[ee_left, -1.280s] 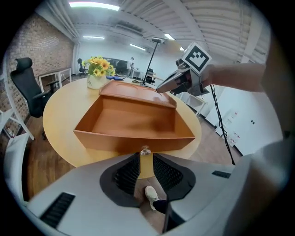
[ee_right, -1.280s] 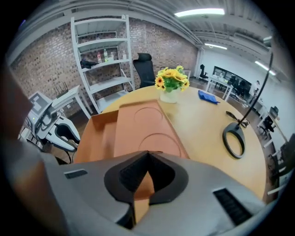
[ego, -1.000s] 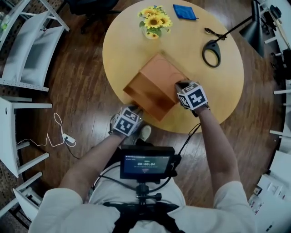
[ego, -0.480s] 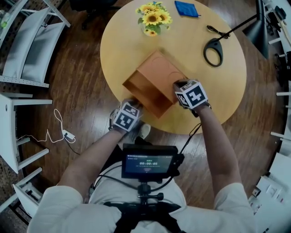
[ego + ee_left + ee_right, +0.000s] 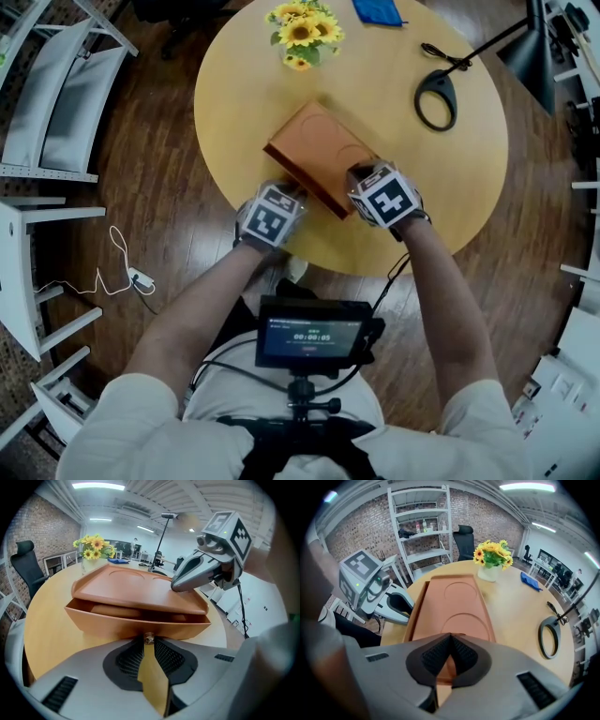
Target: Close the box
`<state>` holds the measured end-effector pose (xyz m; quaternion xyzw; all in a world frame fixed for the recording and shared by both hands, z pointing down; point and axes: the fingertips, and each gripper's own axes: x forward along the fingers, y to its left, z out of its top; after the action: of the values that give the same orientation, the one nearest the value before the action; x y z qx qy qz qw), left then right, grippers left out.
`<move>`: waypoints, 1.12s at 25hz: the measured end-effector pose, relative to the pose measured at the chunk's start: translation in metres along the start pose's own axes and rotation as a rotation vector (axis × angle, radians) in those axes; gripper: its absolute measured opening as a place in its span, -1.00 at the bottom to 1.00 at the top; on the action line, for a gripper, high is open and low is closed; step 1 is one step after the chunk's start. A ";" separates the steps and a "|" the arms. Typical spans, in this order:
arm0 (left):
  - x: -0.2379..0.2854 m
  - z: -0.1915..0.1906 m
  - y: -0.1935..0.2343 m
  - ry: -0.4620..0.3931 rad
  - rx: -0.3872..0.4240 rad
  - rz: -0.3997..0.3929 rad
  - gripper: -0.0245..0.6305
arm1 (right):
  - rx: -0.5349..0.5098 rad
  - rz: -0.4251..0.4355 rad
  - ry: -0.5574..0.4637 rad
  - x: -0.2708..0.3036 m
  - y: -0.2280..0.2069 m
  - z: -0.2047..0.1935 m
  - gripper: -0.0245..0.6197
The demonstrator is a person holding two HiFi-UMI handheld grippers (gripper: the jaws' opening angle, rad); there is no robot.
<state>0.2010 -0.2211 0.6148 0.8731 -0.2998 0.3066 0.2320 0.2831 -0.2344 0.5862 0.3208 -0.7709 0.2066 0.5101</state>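
Observation:
An orange-brown wooden box [image 5: 314, 155] lies on the round table [image 5: 450, 187] near its front edge. Its lid [image 5: 136, 590] is down almost flat, and the left gripper view shows a narrow dark gap above the base [image 5: 117, 625]. My right gripper [image 5: 359, 174] is shut with its tip resting on the lid's near right corner; its jaws [image 5: 451, 637] lie over the lid [image 5: 457, 602]. Shut as well, my left gripper [image 5: 289, 193] holds its tips [image 5: 149, 640] against the middle of the box's front wall, where a small brass knob shows.
A vase of sunflowers [image 5: 298, 33] stands at the table's far side with a blue cloth [image 5: 375, 9] beyond it. A black ring-headed lamp [image 5: 436, 94] lies at the right. White frames [image 5: 56, 94] stand to the left on the wooden floor.
The lid has swung down from steeply open to nearly flat under my right gripper. My left gripper has moved up from below the table edge to the box's front.

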 end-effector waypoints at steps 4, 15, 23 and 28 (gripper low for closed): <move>0.016 0.014 0.002 0.030 -0.006 -0.015 -0.70 | -0.010 0.003 -0.021 0.000 0.003 0.006 -0.92; 0.014 0.016 0.000 0.042 0.019 -0.064 -0.68 | 0.006 -0.020 -0.015 -0.001 -0.002 0.001 -0.91; -0.018 -0.002 0.022 0.101 0.090 -0.058 -0.59 | 0.087 -0.149 -0.167 -0.022 -0.001 0.018 -0.91; -0.057 0.002 0.043 0.053 0.125 -0.082 -0.59 | 0.191 -0.285 -0.293 -0.058 0.022 0.030 -0.78</move>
<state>0.1370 -0.2310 0.5849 0.8890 -0.2378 0.3380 0.1973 0.2643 -0.2216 0.5214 0.4997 -0.7607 0.1557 0.3840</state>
